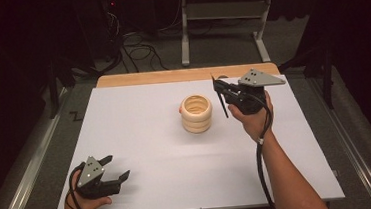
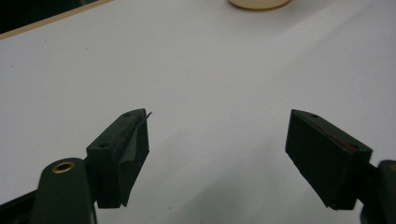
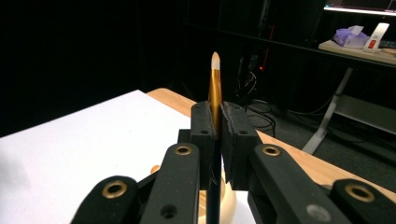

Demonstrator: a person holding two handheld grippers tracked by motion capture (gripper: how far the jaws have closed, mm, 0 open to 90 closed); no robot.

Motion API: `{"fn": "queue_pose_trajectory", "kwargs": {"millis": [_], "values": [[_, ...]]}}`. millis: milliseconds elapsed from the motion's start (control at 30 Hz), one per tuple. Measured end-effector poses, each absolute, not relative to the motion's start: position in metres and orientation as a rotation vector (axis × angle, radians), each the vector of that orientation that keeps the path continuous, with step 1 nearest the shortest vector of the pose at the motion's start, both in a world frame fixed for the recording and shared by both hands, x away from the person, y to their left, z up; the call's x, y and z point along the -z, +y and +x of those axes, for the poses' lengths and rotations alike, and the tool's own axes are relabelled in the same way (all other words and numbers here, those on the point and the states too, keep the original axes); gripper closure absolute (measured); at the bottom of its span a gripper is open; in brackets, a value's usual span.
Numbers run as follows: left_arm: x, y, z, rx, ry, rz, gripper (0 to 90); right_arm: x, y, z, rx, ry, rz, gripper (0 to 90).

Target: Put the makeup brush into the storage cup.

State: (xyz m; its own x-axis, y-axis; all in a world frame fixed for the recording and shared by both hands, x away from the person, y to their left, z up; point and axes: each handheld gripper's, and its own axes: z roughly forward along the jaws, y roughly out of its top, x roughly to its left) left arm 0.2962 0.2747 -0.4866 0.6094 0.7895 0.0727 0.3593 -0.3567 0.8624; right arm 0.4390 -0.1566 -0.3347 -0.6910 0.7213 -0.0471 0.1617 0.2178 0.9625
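While the right gripper [image 1: 221, 92] fingers clench a paintbrush [image 3: 215, 88] — not yet in the cup [image 1: 197, 113] — the left gripper [image 1: 116, 169] rests released at the tabletop's [image 1: 141, 143] near-left corner.

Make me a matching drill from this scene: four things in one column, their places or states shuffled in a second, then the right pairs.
Things
1. left gripper
2. right gripper
3. brush
4. stacked rings

Places or states
A. clamped upright between black jaws, pale tip uppermost
B. standing at the middle of the white table top
C. jaws wide apart with nothing between them, at the near left corner
D. jaws shut, raised beside the rings

Pairs: 1-C, 2-D, 3-A, 4-B
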Motion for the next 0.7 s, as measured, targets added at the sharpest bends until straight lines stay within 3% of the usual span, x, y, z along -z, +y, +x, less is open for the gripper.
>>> {"fn": "queue_pose_trajectory", "kwargs": {"millis": [700], "values": [[0.487, 0.275, 0.296, -0.614, 0.909, 1.953, 22.2, 0.326, -0.143, 0.454, -1.552, 1.946, 0.787, 85.6]]}}
